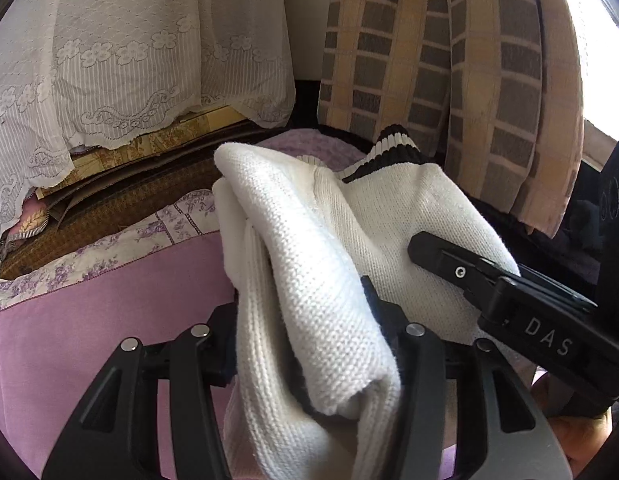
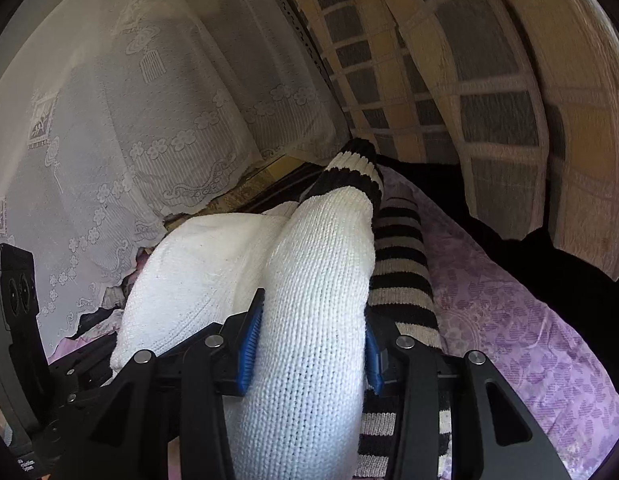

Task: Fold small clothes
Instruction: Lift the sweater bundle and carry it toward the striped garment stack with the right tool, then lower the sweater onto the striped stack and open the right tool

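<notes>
A bunched white sweater is clamped in the left hand-held gripper; its sleeve is clamped in the right hand-held gripper. The sleeve's long axis runs straight ahead, ending in a striped cuff above the bed.

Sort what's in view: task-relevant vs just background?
In the job:
- white knitted sweater with black-and-white striped ribbed trim, bunched and lifted
- left tongs, clamped on it
- right tongs, clamped on it
- pink and lilac floral bedspread, the surface below

Lying about:
- white lace curtain
- beige and grey checked curtain
- brown woven cushion
</notes>
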### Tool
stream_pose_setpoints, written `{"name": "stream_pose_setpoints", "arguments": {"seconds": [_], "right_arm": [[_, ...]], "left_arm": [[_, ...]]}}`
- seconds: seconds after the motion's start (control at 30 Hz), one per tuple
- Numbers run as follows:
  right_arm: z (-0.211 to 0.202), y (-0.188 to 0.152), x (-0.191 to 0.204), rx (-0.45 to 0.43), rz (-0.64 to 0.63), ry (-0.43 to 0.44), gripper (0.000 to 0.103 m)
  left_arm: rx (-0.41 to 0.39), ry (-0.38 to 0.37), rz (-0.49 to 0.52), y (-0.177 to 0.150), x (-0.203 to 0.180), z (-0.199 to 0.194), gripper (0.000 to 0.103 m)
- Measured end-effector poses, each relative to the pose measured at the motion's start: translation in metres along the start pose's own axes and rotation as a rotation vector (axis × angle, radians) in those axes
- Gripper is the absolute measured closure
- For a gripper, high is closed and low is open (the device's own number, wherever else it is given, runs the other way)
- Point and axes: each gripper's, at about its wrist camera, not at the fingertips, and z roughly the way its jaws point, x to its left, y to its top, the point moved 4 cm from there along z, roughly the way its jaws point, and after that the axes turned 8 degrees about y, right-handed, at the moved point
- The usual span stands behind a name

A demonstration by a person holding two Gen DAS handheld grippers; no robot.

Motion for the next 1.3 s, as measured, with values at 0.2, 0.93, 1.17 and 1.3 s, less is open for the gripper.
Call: {"name": "stream_pose_setpoints", "arguments": {"seconds": [0.2,0.93,1.17,1.3], "right_arm": [[0.003,-0.007,-0.006,-0.004,0.015,-0.01,0.06],[-0.033,-0.01,0.007,-0.088,0.017,-0.075,0.048],[-0.063,-0.02,0.036,-0.127,-0.086,-0.128,0.042],[-0.078,-0.032,0.052,-0.13,-0.122,-0.144,0.035]], "left_arm": [[-0.034,0.021,0.018,-0.007,0.0,0.003,0.05],[-0.088,0.145,0.055,-0.016,-0.002,-0.015,0.021],[-0.095,0.167,0.023,-0.032,0.009,-0.043,0.019],[-0.111,0.196,0.012,-0.046,0.01,-0.066,0.014]]}}
